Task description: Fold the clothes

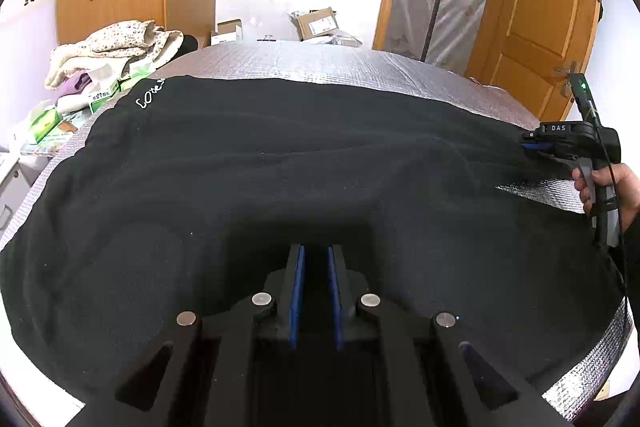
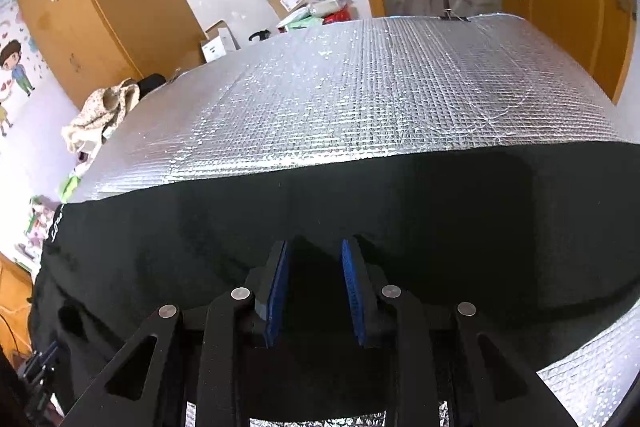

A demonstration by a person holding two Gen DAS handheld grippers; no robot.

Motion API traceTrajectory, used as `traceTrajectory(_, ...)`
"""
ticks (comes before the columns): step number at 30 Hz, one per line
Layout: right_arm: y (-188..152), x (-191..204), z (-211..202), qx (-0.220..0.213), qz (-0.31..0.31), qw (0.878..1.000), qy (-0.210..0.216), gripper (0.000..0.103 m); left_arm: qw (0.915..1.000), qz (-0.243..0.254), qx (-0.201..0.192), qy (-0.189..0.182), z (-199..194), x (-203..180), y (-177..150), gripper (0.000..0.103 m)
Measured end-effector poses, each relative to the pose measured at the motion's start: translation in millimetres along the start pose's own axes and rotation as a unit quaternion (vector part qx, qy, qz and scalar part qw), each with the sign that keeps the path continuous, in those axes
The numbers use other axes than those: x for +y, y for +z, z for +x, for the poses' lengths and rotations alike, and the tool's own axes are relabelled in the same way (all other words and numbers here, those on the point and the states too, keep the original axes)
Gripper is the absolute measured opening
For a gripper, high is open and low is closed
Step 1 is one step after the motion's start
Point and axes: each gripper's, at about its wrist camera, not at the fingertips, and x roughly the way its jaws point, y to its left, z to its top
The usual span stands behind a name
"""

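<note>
Black garment (image 1: 280, 167) spread crosswise under both grippers; left gripper (image 1: 316, 255) nearly closed, right gripper (image 2: 314, 247) apart, both over near edge.

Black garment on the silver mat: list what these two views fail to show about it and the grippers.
- Black garment: its type and near hem, cut off under the gripper bodies in both views.
- White lettering: too small and distorted to read fully, left wrist view.
- Left gripper: dark cloth between the pads hides whether they pinch it.
- Right gripper: same doubt; the jaws stand apart.
- Silver mat: whatever it rests on is covered.
</note>
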Motion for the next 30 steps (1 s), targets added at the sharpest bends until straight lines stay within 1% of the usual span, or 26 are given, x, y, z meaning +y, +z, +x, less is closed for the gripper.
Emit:
traceTrajectory(4,-11,0,-27,-0.011,0.005,1.000,-0.011,0.029,1.0000,-0.005,-0.001,-0.004,0,2,0,0.012)
traceTrajectory(6,-20,1,-35,-0.009,-0.002,1.000,-0.025,0.029,1.0000,-0.005,-0.001,-0.005,0,2,0,0.012)
traceTrajectory(13,-21,-1,-29,-0.003,-0.009,0.999,-0.042,0.029,1.0000,0.000,0.000,0.000,0,-1,0,0.012)
traceTrajectory(20,-24,-6,-25,0.001,-0.013,0.998,-0.057,0.029,0.9999,-0.008,-0.001,-0.007,-1,2,-1,0.012)
traceTrajectory(25,-29,-48,-45,-0.017,0.043,0.997,-0.054,0.029,0.9999,-0.008,-0.001,-0.008,-1,2,-1,0.012)
traceTrajectory(30,-34,-91,-65,-0.036,0.101,0.993,-0.054,0.029,0.9999,-0.011,-0.001,-0.010,-1,3,0,0.012)
